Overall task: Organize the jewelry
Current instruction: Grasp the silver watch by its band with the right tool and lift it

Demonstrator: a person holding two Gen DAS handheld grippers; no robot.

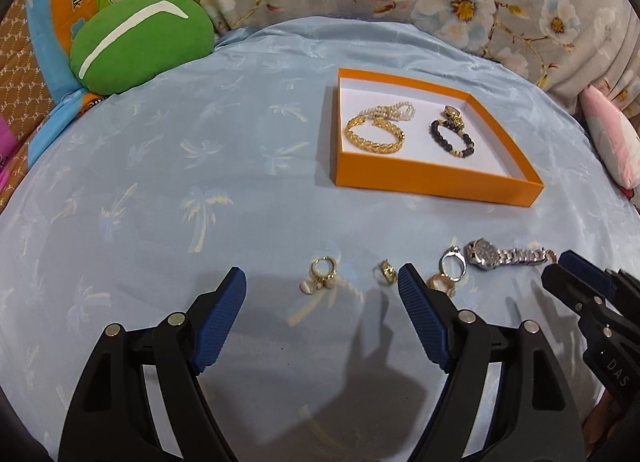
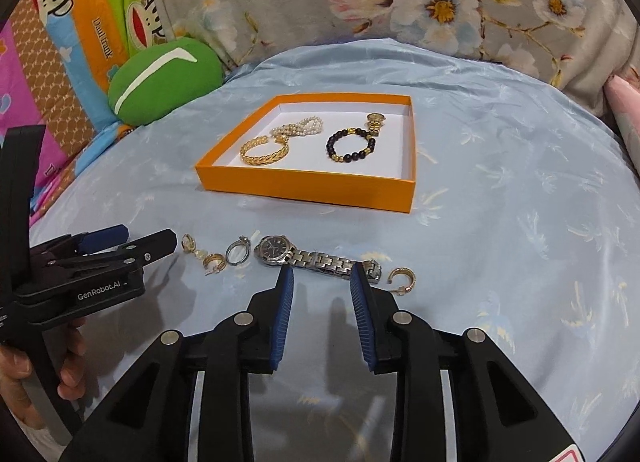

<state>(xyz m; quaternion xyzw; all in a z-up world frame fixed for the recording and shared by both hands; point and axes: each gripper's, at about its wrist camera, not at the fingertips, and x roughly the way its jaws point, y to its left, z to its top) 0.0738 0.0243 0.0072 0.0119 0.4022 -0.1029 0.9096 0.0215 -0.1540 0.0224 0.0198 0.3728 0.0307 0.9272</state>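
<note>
- My left gripper (image 1: 322, 282) stands wide open and holds nothing; a gold charm earring (image 1: 321, 273) lies on the sheet between its fingertips, and a small gold earring (image 1: 386, 271) sits just inside my right-hand finger.
- My right gripper (image 2: 322, 278) is partly open and empty, its tips at either side of the silver watch (image 2: 310, 257) band; I cannot tell whether they touch it.
- Only the right wrist view shows a gold hoop earring (image 2: 403, 280) just right of that claw, and a silver ring (image 2: 237, 252) and another hoop to its left.
- The orange box (image 2: 312, 184) lies ahead of both claws, already holding a gold bracelet (image 2: 265, 152), a pearl strand (image 2: 296, 127) and a black bead bracelet (image 2: 352, 145).
- Bare blue sheet (image 1: 160, 166) lies between the claws and the box's near wall.
</note>
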